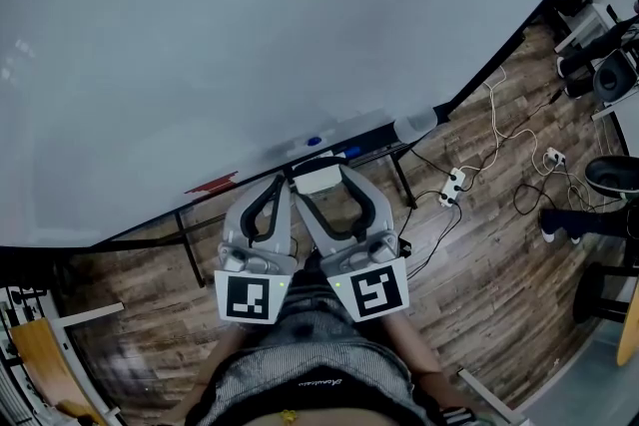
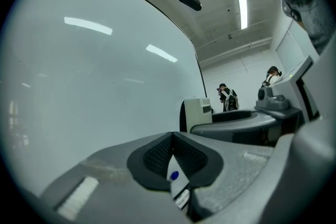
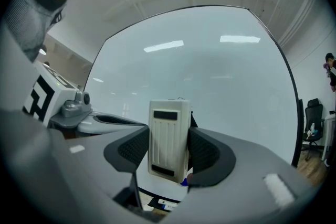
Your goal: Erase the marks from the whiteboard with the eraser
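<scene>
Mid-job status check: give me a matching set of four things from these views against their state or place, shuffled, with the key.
Things:
1. left gripper
2. right gripper
3. whiteboard
4. power strip

States or places:
a. lying on the wooden floor
b. jaws shut on the white eraser
c. no marks visible
d. jaws together, nothing between them

Pairs: 1-d, 2-b, 3-c, 4-a

The whiteboard (image 1: 250, 35) was large and plain white with a thin dark frame, its surface showing only soft streaks of ceiling light. The eraser (image 3: 169, 128) was a cream plastic block with a ribbed back and dark slots. It stood upright, clamped between the jaws of the right tool (image 3: 169, 152), near the board's lower edge.
</scene>
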